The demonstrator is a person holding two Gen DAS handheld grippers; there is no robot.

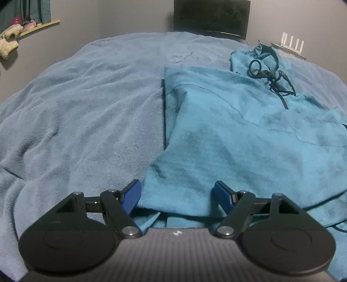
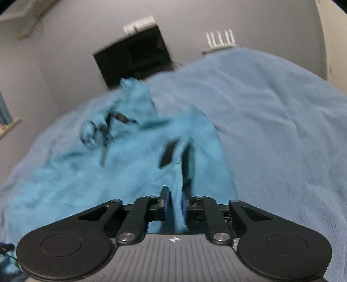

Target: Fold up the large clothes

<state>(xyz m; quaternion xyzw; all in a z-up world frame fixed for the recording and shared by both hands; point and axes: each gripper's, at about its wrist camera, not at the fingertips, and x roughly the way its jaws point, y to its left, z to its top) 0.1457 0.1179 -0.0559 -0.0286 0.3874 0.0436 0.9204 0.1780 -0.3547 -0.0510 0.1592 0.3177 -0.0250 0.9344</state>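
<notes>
A large teal garment (image 1: 249, 134) with black drawstrings (image 1: 269, 76) lies on the right half of the bed, one side folded in to a straight left edge. My left gripper (image 1: 176, 188) hangs open over its near hem, blue pads (image 1: 131, 195) wide apart with fabric lying loose between them. In the right wrist view the garment (image 2: 121, 164) is blurred and bunched. My right gripper (image 2: 175, 202) is shut on a raised fold of its teal fabric, which climbs away from the pads. A black patch (image 2: 168, 154) shows just beyond that fold.
A light blue fleece blanket (image 1: 86, 112) covers the bed. A dark screen (image 1: 211, 17) stands against the far wall, with a white router (image 1: 291, 43) to its right. A shelf with plush items (image 1: 13, 32) hangs at the upper left.
</notes>
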